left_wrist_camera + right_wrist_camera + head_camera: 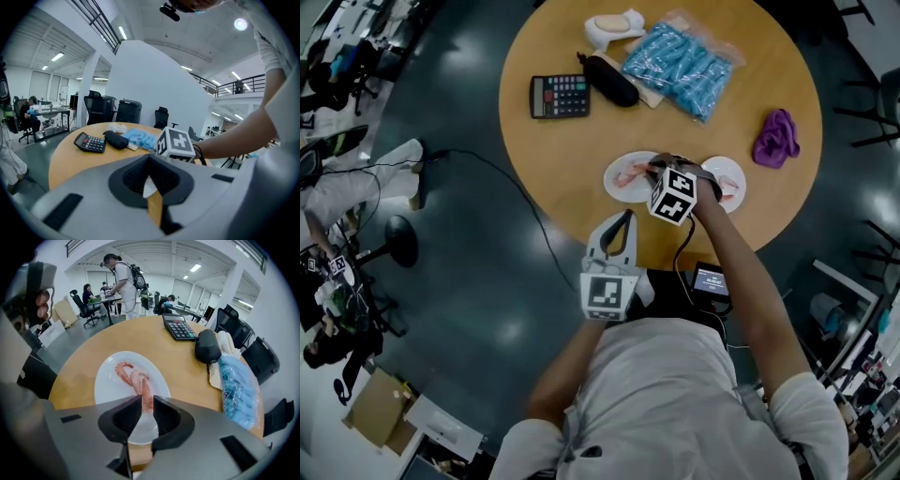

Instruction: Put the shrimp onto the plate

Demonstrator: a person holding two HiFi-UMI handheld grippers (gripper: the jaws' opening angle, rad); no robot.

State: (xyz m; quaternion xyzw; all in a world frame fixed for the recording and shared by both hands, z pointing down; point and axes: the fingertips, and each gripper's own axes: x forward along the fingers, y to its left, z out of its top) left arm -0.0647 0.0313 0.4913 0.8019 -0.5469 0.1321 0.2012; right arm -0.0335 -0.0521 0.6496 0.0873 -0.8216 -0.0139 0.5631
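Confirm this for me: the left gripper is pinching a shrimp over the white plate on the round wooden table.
Wrong gripper. The right gripper is pinching the shrimp over the white plate on the round wooden table. The right gripper view shows it between the jaws. The left gripper is shut on nothing.

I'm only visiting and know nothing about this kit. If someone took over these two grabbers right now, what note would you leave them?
Left gripper: shut, empty, held back at the table's near edge.
Right gripper: shut on one end of a shrimp, over the white plate.
Done: another shrimp lies on that plate.
Left: lower and open the right jaws to let go. A second plate beside it seems to hold something pink, partly hidden by the arm; check it.
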